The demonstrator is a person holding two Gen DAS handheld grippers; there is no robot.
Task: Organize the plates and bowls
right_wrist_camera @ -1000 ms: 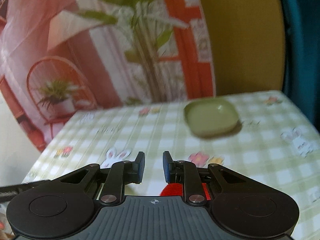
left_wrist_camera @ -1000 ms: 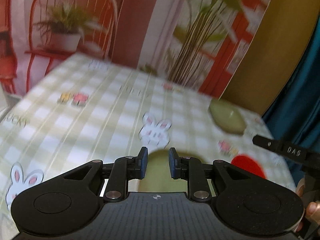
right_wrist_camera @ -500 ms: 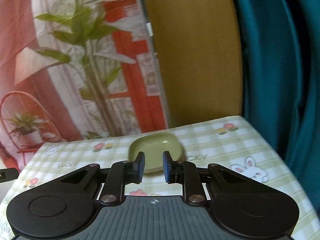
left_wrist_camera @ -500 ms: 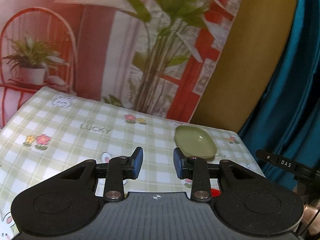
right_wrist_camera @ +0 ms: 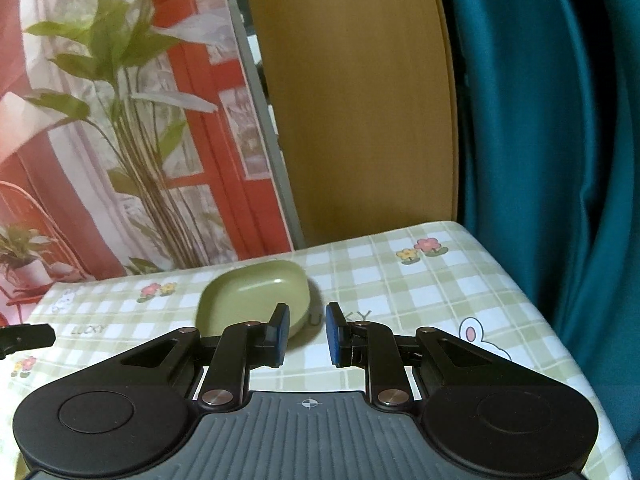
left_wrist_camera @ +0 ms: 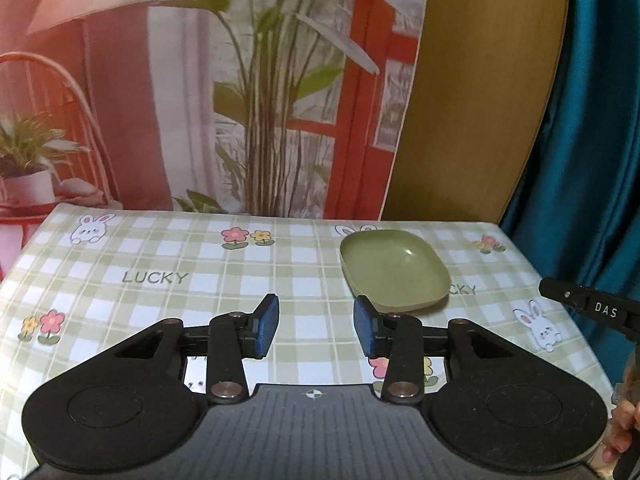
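On checked tablecloth [left_wrist_camera: 160,264]: green dish [left_wrist_camera: 394,272] sitting alone; left gripper [left_wrist_camera: 316,326] opening, empty; right gripper [right_wrist_camera: 307,334] hovering w/ narrow gap, empty.

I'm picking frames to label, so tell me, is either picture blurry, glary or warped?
Left wrist view: sharp on the green dish and tablecloth, a small glint inside the dish, fisheye bending at the edges. Right wrist view: the dish is clear, the printed plant backdrop looks soft, and the edges bend likewise.

Green sq. dish [left_wrist_camera: 394,270] upright, empty, on tablecloth
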